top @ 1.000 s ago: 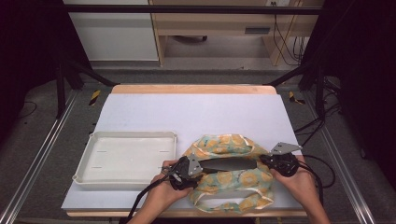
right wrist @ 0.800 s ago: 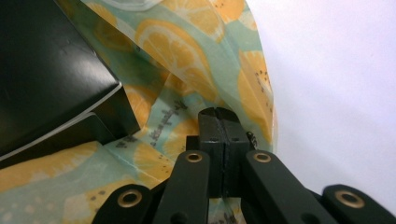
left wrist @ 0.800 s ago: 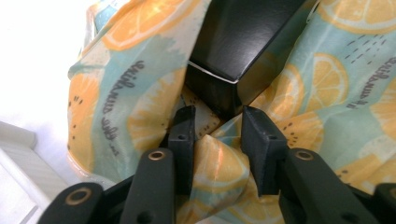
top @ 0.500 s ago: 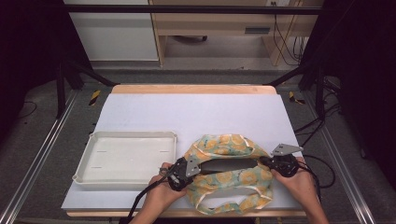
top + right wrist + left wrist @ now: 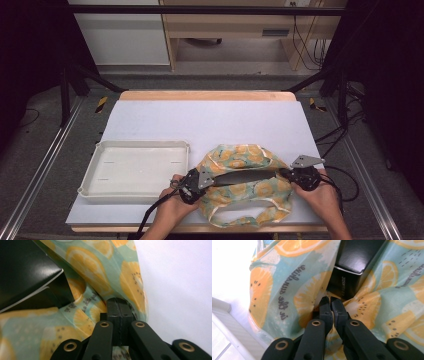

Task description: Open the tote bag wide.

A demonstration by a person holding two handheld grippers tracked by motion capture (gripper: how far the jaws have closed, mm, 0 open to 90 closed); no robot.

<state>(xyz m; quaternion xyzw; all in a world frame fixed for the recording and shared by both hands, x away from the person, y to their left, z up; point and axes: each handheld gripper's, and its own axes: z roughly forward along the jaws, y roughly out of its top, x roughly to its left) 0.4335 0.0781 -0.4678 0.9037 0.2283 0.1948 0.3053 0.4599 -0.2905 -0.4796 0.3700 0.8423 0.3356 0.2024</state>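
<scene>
**Soft printed bag, stiff box inside: hold the rim, not the belly**

Nearest me, both hands sit at the front edge of the counter (image 5: pixel 210 117). My left gripper (image 5: pixel 331 305) has its fingers (image 5: pixel 325 311) pressed together on a fold of the lemon-print fabric bag (image 5: pixel 245 187), at the bag's left end. My right gripper (image 5: pixel 119 305) does the same at the right end, its fingers (image 5: pixel 125 315) closed tight on a pinch of cloth with no gap showing between them. From the high view the 2 grippers stand at opposite ends of the bag's mouth, left (image 5: pixel 191 184) and right (image 5: pixel 300 176), with the opening stretched between them.

Inside the mouth lies a black box (image 5: pixel 358 257), glossy, with sharp edges and small print on its side. I judge it rigid and the heavier part of the load; the cloth is thin, limp and creases wherever it is pulled. It should not slip much in the fingers, but the box could slide on the smooth lining if the bag tips. The best hold is where I am now: the rim, near the pale trim, 1 gripper per end.

Further left, just beside the bag, the white tray (image 5: pixel 95 172) sits empty. Beyond it the counter is bare to the far wooden edge.
</scene>
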